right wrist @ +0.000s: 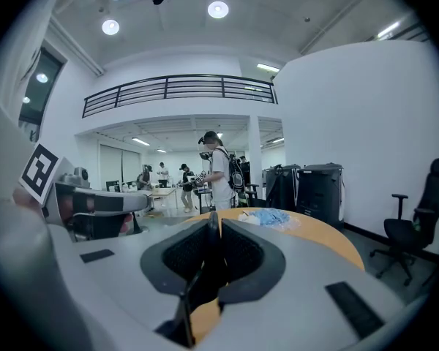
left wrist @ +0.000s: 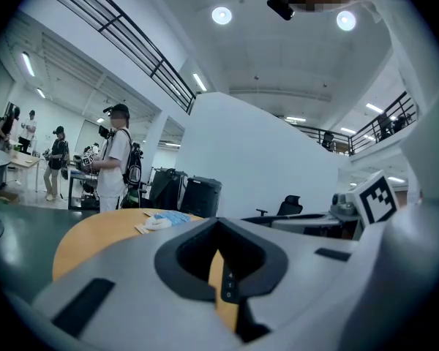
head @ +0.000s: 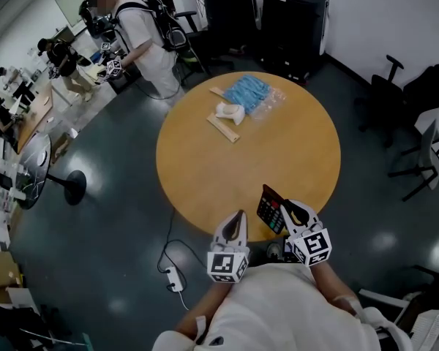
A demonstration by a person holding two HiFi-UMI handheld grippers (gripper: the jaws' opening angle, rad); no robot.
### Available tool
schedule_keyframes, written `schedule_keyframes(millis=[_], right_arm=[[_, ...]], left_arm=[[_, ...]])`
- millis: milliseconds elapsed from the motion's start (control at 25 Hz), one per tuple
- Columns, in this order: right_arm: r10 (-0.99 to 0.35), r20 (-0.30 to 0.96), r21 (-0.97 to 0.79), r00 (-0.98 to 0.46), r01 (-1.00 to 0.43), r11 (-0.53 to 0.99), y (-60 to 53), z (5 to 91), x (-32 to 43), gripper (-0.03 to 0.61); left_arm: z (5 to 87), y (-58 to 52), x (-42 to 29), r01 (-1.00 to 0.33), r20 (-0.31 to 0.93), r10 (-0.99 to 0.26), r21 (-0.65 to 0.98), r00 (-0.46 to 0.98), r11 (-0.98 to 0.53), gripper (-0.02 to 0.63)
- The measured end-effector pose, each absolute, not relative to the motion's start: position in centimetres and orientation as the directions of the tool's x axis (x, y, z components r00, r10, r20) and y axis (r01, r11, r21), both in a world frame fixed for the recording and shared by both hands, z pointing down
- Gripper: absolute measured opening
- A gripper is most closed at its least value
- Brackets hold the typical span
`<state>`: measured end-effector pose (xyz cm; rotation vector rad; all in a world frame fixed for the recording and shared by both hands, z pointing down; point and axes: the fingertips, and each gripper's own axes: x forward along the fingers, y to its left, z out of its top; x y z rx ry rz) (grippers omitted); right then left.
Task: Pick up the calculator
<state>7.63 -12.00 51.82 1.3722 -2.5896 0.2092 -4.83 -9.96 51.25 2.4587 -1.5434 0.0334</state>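
Observation:
The calculator (head: 269, 208) is a black slab with coloured keys, standing tilted on edge above the near rim of the round wooden table (head: 227, 163). My right gripper (head: 287, 209) is shut on its right side and holds it clear of the tabletop. In the right gripper view the calculator (right wrist: 194, 287) shows edge-on as a thin dark strip pinched between the jaws of the right gripper (right wrist: 213, 234). My left gripper (head: 239, 216) hovers just left of the calculator, jaws together and empty. In the left gripper view the left gripper (left wrist: 220, 248) points across the table.
A blue plastic packet (head: 252, 93), a white lump (head: 229, 112) and a wooden stick (head: 223, 128) lie at the table's far side. A person (head: 143, 39) stands by desks at back left. Black bins (head: 293, 20), office chairs (head: 413, 134) and a floor power strip (head: 174, 278) surround the table.

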Motion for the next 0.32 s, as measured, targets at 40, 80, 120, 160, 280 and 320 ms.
schedule_keyframes(millis=[40, 80, 120, 160, 280, 320], right_arm=[[-0.8, 0.243, -0.029, -0.548, -0.829, 0.559, -12.02, 51.77, 7.64, 0.058], [-0.801, 0.243, -0.03, -0.547, -0.829, 0.558, -12.04, 51.76, 7.68, 0.058], [-0.802, 0.242, -0.029, -0.546, -0.831, 0.556, -12.07, 51.75, 7.76, 0.058], [-0.803, 0.243, -0.028, -0.544, -0.832, 0.555, -12.12, 51.73, 7.84, 0.058], [-0.804, 0.243, -0.022, -0.543, -0.832, 0.555, -12.25, 51.66, 8.04, 0.058], [-0.804, 0.244, -0.021, -0.543, -0.831, 0.556, -12.28, 51.67, 8.1, 0.058]], left_arm=[[51.24, -9.99, -4.83, -0.891, 0.145, -0.885, 0.188, 0.442, -0.414, 0.006], [51.25, -10.01, -4.8, -0.89, 0.145, -0.885, 0.188, 0.443, -0.414, 0.006], [51.26, -10.04, -4.76, -0.89, 0.145, -0.885, 0.188, 0.443, -0.415, 0.006], [51.26, -10.08, -4.71, -0.89, 0.145, -0.884, 0.189, 0.444, -0.416, 0.006], [51.33, -10.13, -4.6, -0.89, 0.147, -0.884, 0.19, 0.444, -0.415, 0.006], [51.38, -10.13, -4.57, -0.89, 0.149, -0.884, 0.191, 0.443, -0.414, 0.006]])
